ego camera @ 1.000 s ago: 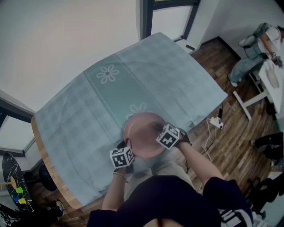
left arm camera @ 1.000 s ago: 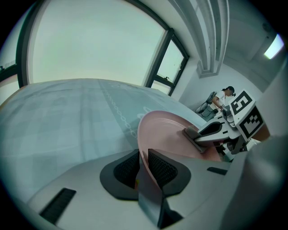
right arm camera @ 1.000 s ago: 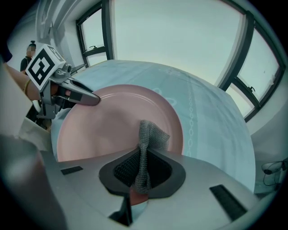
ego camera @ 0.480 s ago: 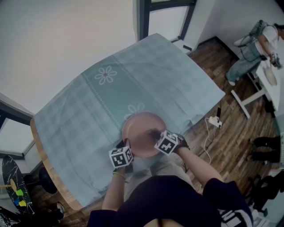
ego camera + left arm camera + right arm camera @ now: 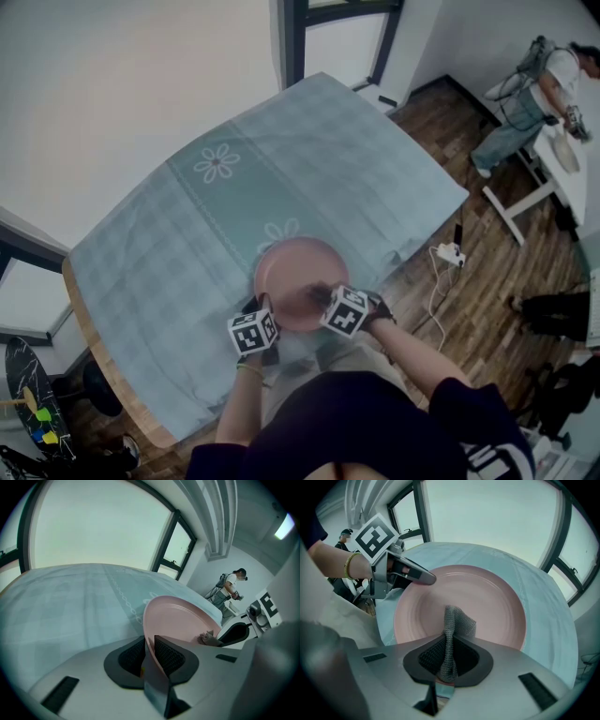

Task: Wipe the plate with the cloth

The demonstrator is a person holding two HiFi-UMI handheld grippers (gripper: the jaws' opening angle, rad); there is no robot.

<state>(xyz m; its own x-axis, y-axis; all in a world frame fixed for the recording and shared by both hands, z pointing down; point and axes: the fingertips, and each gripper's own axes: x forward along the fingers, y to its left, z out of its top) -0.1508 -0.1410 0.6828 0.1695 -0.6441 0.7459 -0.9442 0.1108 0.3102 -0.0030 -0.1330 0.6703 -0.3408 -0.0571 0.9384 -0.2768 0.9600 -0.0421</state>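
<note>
A pink plate [image 5: 298, 265] lies on the teal checked tablecloth [image 5: 187, 234] close to the table's near edge. My left gripper [image 5: 266, 306] is shut on the plate's near-left rim; in the left gripper view the rim [image 5: 151, 634] passes between the two pads. My right gripper [image 5: 315, 296] points steeply down over the plate's near part, shut on a grey knitted cloth [image 5: 456, 623]. The cloth's free end rests on the plate [image 5: 492, 597] in the right gripper view. The left gripper [image 5: 423, 577] shows there at the plate's left rim.
The tablecloth hangs over the table's right edge [image 5: 412, 246]. A white power strip [image 5: 446, 253] lies on the wooden floor beyond it. A person [image 5: 539, 80] stands at a white table far right. A window frame [image 5: 291, 37] is behind the table.
My right gripper has slid the cloth across the plate toward its near edge. The left gripper and the plate have kept still.
</note>
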